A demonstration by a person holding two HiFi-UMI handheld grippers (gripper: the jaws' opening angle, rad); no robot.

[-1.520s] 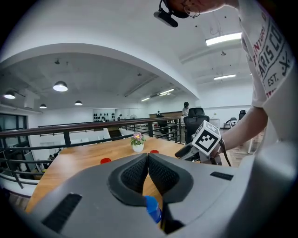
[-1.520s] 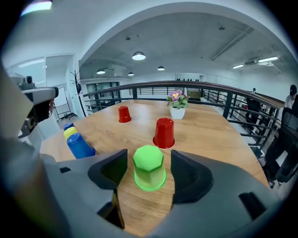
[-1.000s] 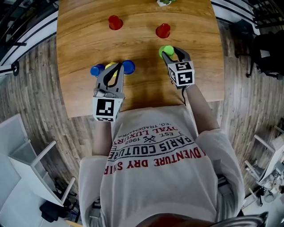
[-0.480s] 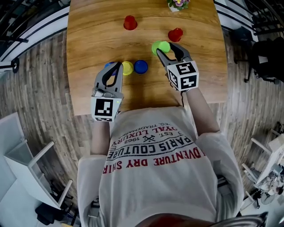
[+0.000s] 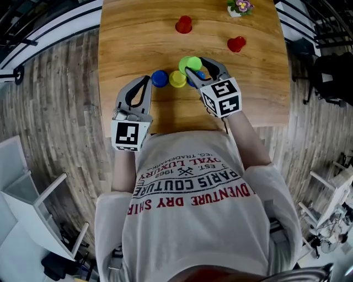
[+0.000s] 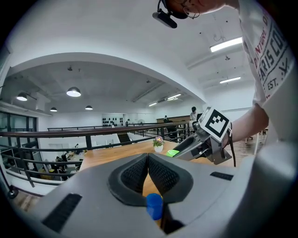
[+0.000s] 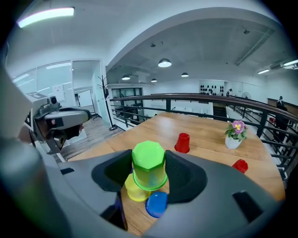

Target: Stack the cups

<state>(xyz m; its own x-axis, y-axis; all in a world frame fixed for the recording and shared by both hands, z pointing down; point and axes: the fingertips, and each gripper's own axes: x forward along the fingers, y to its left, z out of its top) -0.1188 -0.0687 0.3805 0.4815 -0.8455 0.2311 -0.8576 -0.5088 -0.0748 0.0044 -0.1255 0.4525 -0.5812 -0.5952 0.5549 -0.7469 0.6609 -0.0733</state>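
Note:
My right gripper [image 5: 196, 66] is shut on an upside-down green cup [image 5: 187, 62], which its pads squeeze from both sides [image 7: 149, 165]. The green cup hangs just over a yellow cup [image 7: 134, 189] and a blue cup [image 7: 157, 204], both on the wooden table [image 5: 132, 33]. In the head view, a blue cup [image 5: 160, 78], the yellow cup [image 5: 177, 79] and a second blue cup [image 5: 199, 76], partly hidden, stand in a row. My left gripper [image 5: 146, 81] is shut and empty, to the left and near side of the row. A blue cup [image 6: 154, 206] shows below its closed pads.
Two red cups [image 5: 183, 24] [image 5: 236, 43] stand farther back on the table. A small white pot with a flower [image 5: 240, 7] is at the far right edge. The table's near edge runs just beyond my hands, with wooden floor on both sides.
My right gripper has carried the green cup left, from beside the near red cup to over the yellow and blue cups. My left gripper has drawn back left off the row.

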